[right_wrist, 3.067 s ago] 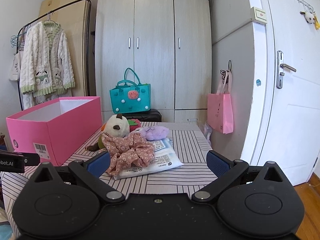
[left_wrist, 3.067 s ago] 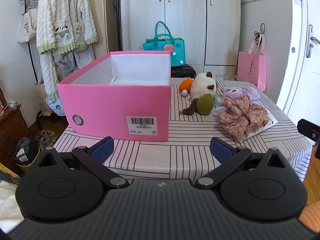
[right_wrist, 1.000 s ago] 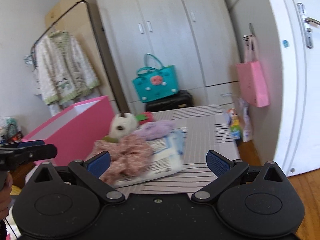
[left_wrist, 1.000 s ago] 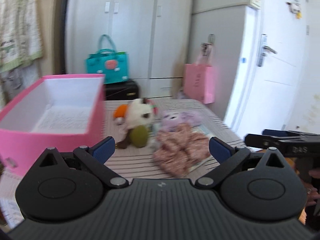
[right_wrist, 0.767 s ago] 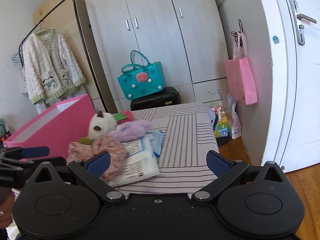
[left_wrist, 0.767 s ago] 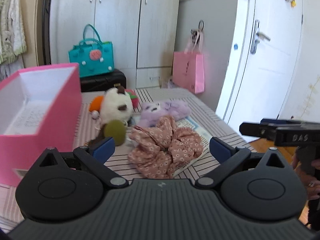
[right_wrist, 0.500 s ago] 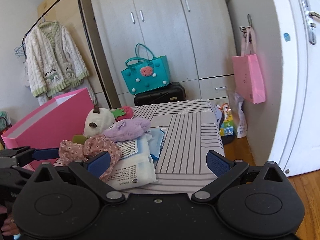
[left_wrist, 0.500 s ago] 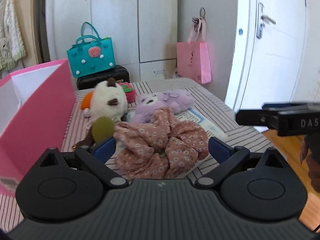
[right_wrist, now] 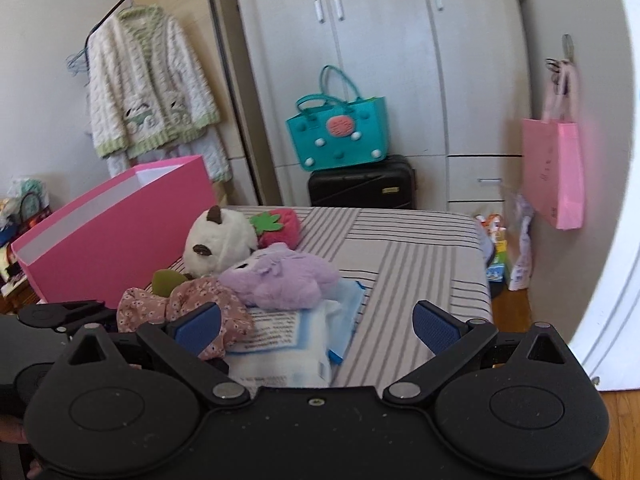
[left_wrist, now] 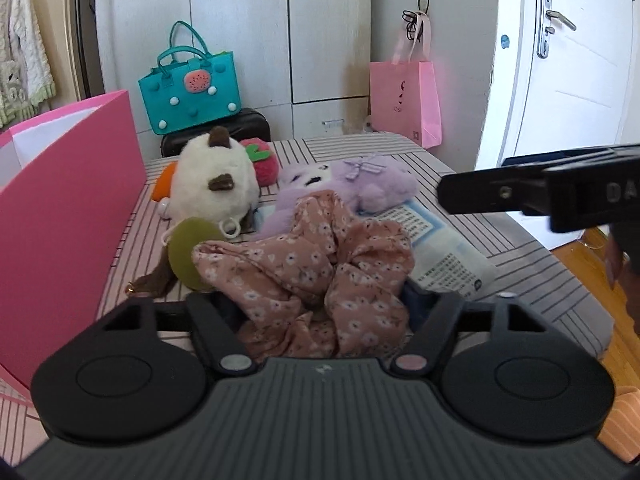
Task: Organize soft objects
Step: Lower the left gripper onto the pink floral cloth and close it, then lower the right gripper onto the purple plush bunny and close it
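A pink floral scrunchie lies on the striped table, between the open fingers of my left gripper; the fingertips are hidden by the cloth. It also shows in the right wrist view. Behind it lie a purple plush, a white plush with a green pendant, a strawberry plush and a wipes pack. The open pink box stands at the left. My right gripper is open and empty, above the wipes pack.
The striped table ends at the right, with wooden floor beyond. A teal bag on a black suitcase, a pink paper bag, wardrobes and a white door stand behind. A cardigan hangs at the left.
My left gripper has swung right from the pink box and moved in until the scrunchie lies between its fingers. My right gripper has moved forward and left over the wipes pack.
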`<state>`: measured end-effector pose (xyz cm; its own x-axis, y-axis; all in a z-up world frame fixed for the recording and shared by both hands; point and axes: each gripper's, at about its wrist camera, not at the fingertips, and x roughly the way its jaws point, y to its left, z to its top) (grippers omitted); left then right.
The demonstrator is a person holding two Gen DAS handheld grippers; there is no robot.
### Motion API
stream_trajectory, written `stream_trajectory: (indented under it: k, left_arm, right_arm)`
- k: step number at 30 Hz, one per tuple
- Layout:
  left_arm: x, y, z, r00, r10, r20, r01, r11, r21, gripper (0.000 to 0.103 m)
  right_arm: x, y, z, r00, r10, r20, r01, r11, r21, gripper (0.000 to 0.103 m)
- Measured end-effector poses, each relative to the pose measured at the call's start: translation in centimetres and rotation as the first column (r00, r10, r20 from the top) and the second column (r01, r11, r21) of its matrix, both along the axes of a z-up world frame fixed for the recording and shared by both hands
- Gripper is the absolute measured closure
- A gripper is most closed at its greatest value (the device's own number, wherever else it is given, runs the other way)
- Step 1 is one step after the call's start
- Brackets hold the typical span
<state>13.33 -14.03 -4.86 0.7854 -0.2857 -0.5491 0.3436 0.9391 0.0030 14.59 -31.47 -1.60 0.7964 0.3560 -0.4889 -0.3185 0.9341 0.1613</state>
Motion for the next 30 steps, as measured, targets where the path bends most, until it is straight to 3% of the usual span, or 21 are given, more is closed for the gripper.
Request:
stream_trajectory:
  k: [7, 14, 19, 24, 30]
  left_arm:
    - [0.4, 1.2, 0.4, 1.000, 0.005, -0.001, -0.005, 1.000, -0.026, 0.069]
    - [0.6, 2.4, 0.8, 1.000, -0.014, -0.003, 0.013, 0.997, -0.073, 0.085]
    - [0.7, 3.6, 1.2, 1.000, -0.017, -0.025, 0.013, 0.990, -0.141, 0.087]
    - [0.7, 3.7, 1.2, 1.000, -0.017, -0.018, 0.014, 0.989, -0.147, 0.087]
    - [0.5, 3.8, 1.3, 0.999, -0.023, -0.024, 0.019, 0.988, -0.153, 0.088]
  right_arm:
    - [2.0, 2.5, 0.6, 0.995, 0.095, 0.007, -0.094, 0.992, -0.080, 0.000]
    - [3.3, 3.1, 0.7, 0.992, 0.123, -0.027, -0.125, 0.990, -0.066, 0.000]
    - [3.9, 3.2, 0.8, 0.988, 0.141, -0.063, -0.146, 0.984, -0.097, 0.000]
    - [3.1, 2.7, -0.1, 0.984, 0.133, -0.115, -0.142, 0.987, -0.077, 0.000]
    - [3.4, 2.9, 0.2, 0.987, 0.128, -0.100, -0.141, 0.980, -0.142, 0.000]
